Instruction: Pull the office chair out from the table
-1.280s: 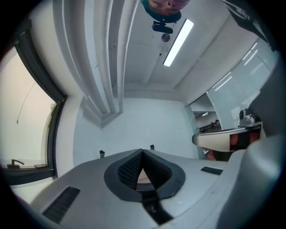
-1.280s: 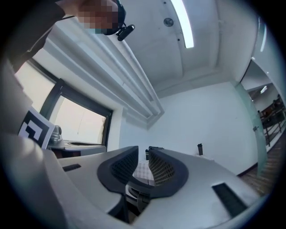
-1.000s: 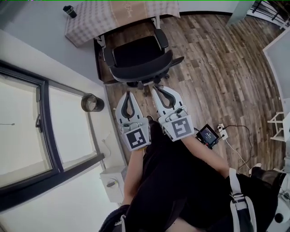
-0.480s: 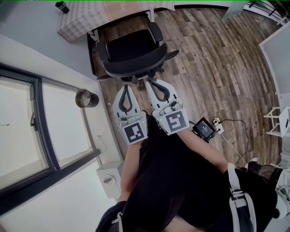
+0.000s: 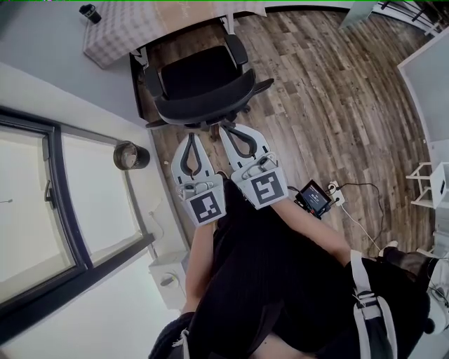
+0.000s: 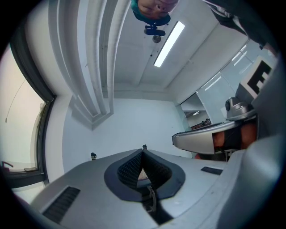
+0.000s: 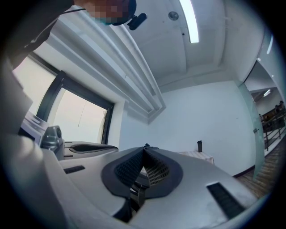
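Observation:
The black office chair (image 5: 200, 84) stands with its seat tucked under the table (image 5: 119, 31), which wears a checked cloth. Its curved backrest faces me. My left gripper (image 5: 192, 135) and right gripper (image 5: 223, 127) are side by side just behind the backrest's lower edge, both pointing at it. Each is shut with its tips together and nothing between them. In the left gripper view the left gripper (image 6: 143, 150) hides the chair. The right gripper view shows the right gripper (image 7: 145, 147) with the table (image 7: 196, 157) beyond it. Whether the tips touch the chair I cannot tell.
A round dark bin (image 5: 130, 155) stands by the wall left of the chair. A large window (image 5: 42, 203) runs along the left. A small screen device (image 5: 313, 198) and a cable lie on the wooden floor (image 5: 330, 105) to the right. A black cup (image 5: 88, 12) stands on the table.
The whole head view has slid a little up and left. The grippers keep the same place behind the chair's backrest, and the chair has not moved from the table.

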The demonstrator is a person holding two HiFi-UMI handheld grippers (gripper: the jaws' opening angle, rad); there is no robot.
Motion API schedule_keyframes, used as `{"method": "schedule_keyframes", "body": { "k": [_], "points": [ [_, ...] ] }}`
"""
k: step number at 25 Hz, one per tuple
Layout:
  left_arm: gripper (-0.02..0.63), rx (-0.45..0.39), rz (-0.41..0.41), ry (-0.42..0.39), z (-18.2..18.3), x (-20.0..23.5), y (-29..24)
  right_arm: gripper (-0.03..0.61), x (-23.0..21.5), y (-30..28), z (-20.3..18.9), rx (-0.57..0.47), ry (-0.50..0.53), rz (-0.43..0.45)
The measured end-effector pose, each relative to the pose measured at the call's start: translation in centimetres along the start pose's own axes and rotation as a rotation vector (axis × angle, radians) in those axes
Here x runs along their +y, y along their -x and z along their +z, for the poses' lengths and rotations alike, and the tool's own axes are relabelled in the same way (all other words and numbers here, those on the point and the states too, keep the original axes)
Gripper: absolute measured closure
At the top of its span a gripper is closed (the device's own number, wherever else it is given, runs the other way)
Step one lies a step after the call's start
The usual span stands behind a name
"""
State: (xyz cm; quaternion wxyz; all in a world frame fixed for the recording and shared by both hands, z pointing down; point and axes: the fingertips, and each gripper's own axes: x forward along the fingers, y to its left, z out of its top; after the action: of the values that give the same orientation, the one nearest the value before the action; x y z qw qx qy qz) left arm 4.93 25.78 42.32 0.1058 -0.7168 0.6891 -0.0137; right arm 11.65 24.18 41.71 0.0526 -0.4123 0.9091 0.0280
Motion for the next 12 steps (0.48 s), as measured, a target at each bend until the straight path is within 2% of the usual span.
{"method": "schedule_keyframes", "body": {
  "k": [12],
  "points": [
    [0.600, -0.003, 0.007, -0.007, -0.4, 0.3, -1.2, 0.578, -0.3, -1.0, -0.1, -0.006, 0.010, 0.029]
  ]
}}
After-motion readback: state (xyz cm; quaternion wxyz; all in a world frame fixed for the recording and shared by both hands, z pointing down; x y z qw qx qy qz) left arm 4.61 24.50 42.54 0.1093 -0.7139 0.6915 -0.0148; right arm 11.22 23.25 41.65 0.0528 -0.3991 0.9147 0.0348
